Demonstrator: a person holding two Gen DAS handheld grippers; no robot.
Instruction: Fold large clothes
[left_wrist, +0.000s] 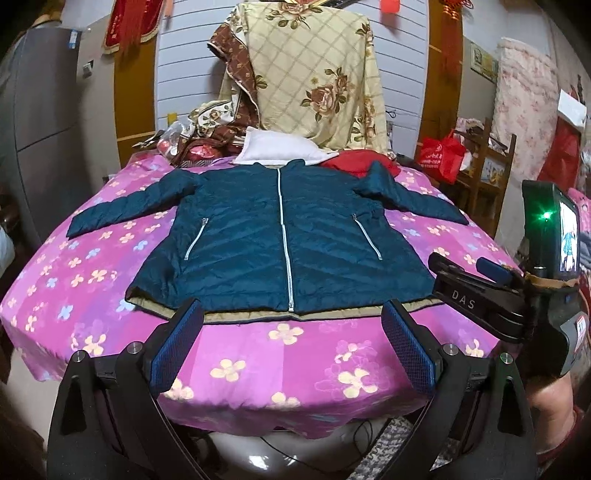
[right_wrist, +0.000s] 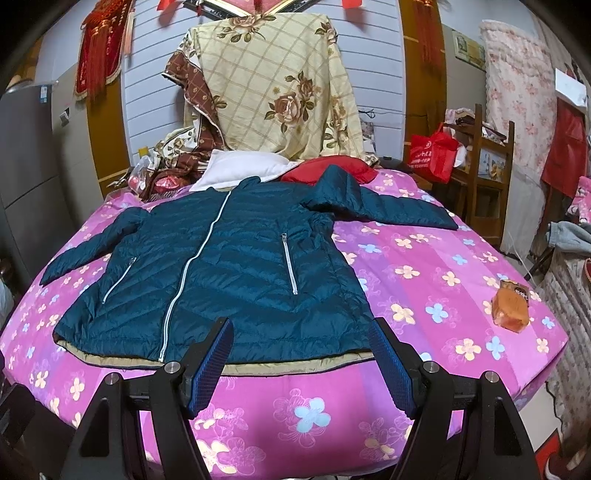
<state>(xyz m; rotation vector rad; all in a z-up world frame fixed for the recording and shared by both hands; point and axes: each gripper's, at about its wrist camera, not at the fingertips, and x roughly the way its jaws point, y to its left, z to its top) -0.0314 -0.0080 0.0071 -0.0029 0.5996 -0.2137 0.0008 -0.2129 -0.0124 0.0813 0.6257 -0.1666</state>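
Jacket (left_wrist: 280, 236) flat on pink floral bedspread (left_wrist: 258, 369) (slatted wall behind), both grippers' fingers (left_wrist: 177, 343) spread wide, empty.

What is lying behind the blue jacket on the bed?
Behind the blue jacket's collar lie a white pillow and a red garment, with floral bedding stacked beyond. The jacket hides their front edges.

teal quilted puffer jacket (left_wrist: 258, 236): silver zips, tan hem | bed sheet (left_wrist: 295, 369): magenta, pastel flowers | draped quilt (left_wrist: 314, 74): cream lattice, brown roses
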